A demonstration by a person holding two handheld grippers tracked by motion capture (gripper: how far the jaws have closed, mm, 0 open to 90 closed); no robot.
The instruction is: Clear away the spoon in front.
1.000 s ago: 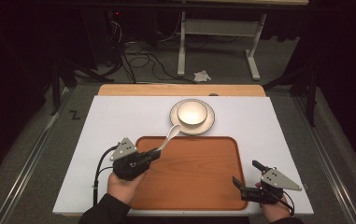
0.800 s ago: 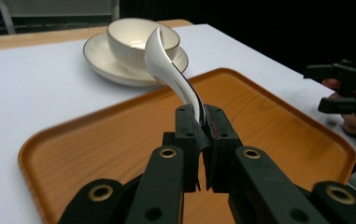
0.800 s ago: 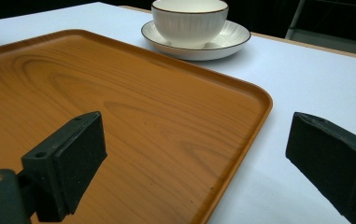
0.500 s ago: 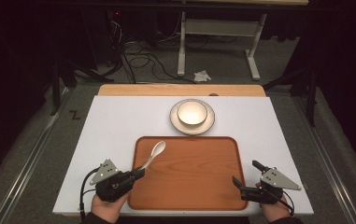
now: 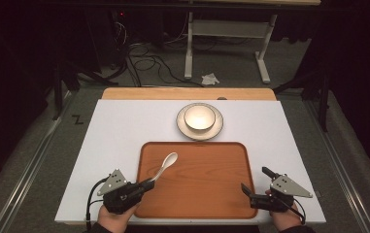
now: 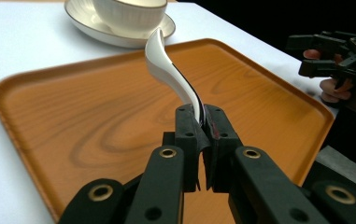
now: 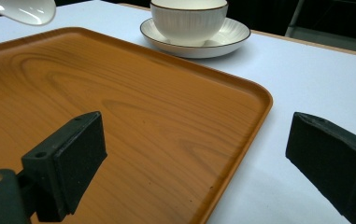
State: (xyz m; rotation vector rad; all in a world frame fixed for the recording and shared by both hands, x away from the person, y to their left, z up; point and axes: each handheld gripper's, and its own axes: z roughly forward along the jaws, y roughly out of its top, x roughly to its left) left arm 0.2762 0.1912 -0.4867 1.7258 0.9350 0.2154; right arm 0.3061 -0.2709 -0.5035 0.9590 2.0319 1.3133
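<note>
A white ceramic spoon (image 5: pixel 164 166) (image 6: pixel 168 70) hangs over the left part of the wooden tray (image 5: pixel 197 204) (image 6: pixel 73 116), its bowl end (image 7: pixel 24 10) pointing toward the far side. My left gripper (image 5: pixel 148 184) (image 6: pixel 202 122) is shut on the spoon's handle at the tray's near left corner. A white bowl (image 5: pixel 199 118) (image 7: pixel 188 18) stands on a saucer (image 5: pixel 214 131) (image 7: pixel 234 35) just beyond the tray. My right gripper (image 5: pixel 255 179) (image 7: pixel 194 158) stands open at the tray's near right corner, straddling its right rim with nothing between its fingers.
The tray lies on a white table top (image 5: pixel 119 136) with a wooden strip (image 5: pixel 187 93) along its far edge. Beyond the table are cables (image 5: pixel 148 53) and a white frame (image 5: pixel 226 29) on the floor.
My left gripper has pulled back toward the near left corner of the tray and sunk, carrying the spoon away from the bowl. The right gripper has kept still.
</note>
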